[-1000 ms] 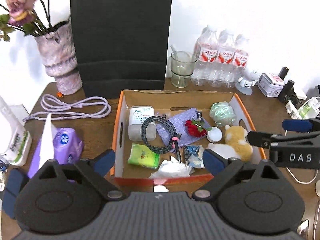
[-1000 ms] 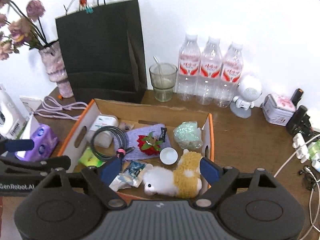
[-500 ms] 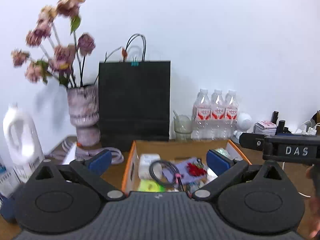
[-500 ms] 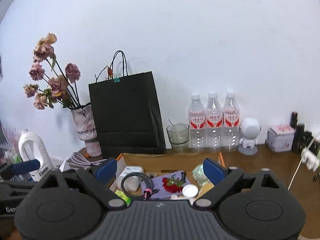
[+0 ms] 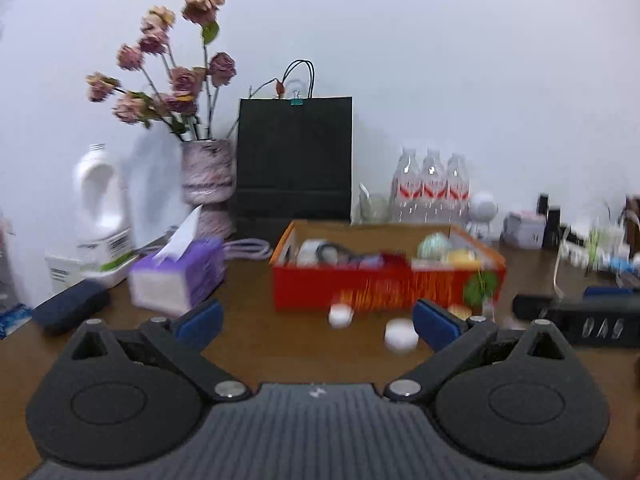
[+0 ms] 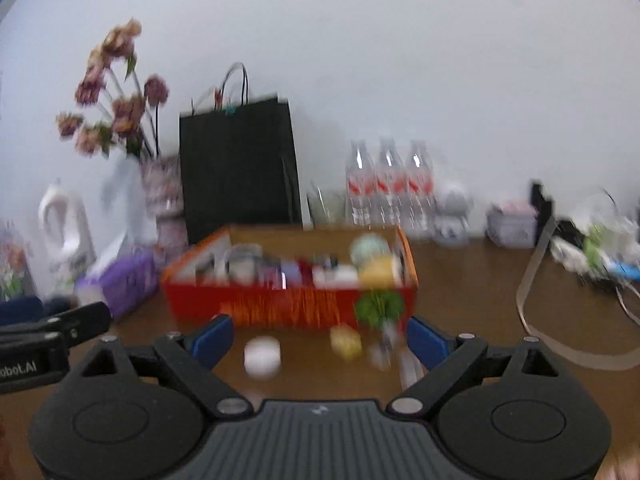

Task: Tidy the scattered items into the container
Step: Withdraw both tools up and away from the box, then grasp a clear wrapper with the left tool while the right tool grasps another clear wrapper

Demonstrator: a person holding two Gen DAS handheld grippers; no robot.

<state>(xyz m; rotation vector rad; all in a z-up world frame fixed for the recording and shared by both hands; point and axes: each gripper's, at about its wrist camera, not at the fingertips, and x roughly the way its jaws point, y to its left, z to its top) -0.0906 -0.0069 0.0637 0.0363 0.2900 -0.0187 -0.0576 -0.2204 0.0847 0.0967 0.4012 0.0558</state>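
Left wrist view: left claw spread wide, nothing betw fingers, low over brown worktop. Orange box ahead, centre-right, packed w/ blurred items. Two white caps on worktop just in front of box. Purple tissue pack left of box; black bag behind

Right wrist view: right claw spread, empty. Box ahead; white cap, yellow bit, green leafy item loose on worktop at its front. Heavy blur
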